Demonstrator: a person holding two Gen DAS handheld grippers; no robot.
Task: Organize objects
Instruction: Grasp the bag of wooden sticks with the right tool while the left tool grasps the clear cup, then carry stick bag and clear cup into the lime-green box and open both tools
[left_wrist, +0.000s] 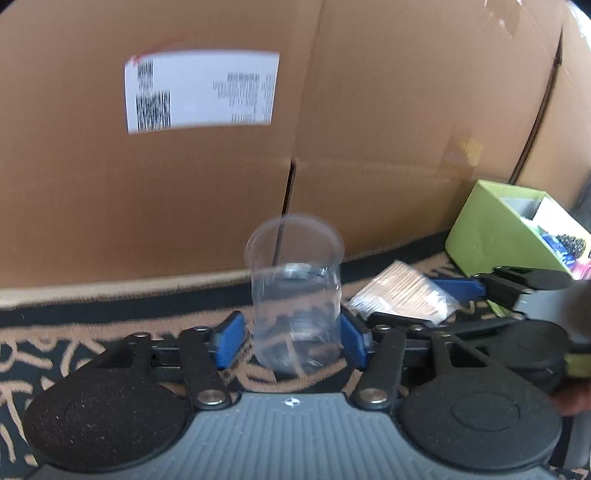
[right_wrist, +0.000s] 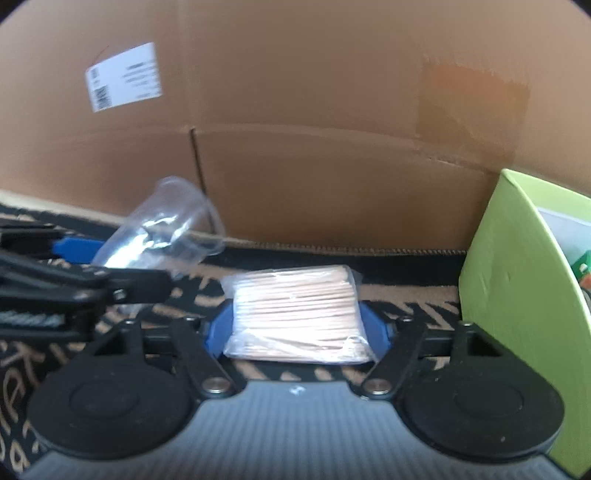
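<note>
- Standing upright between the blue pads of the left gripper (left_wrist: 293, 338), a clear plastic cup (left_wrist: 295, 291) is seen in the left wrist view; the right pad (left_wrist: 352, 341) lies against the cup's lower wall, while a thin gap appears beside the left pad, so a firm grip cannot be confirmed.
- The cup's base is set on or just above a dark patterned carpet (left_wrist: 55, 332); which of the two cannot be told through the blur.
- A clear-wrapped pack of wooden sticks (right_wrist: 295, 317) is framed between the blue pads of the right gripper (right_wrist: 295, 334), and both pads are seen close against its sides; whether it is pressed or only bracketed cannot be told.
- The pack lies flat on the carpet, just to the right of the cup and a little farther off in the left wrist view.
- In the right wrist view the cup appears tilted at the left, with the black linkage of the left gripper crossing in front of it.
- A lime green box (right_wrist: 517, 295) with assorted small items inside is placed at the right, near the pack but apart from it.
- A large cardboard carton (left_wrist: 369, 129) bearing a white shipping label (left_wrist: 201, 90) fills the far side behind everything.
</note>
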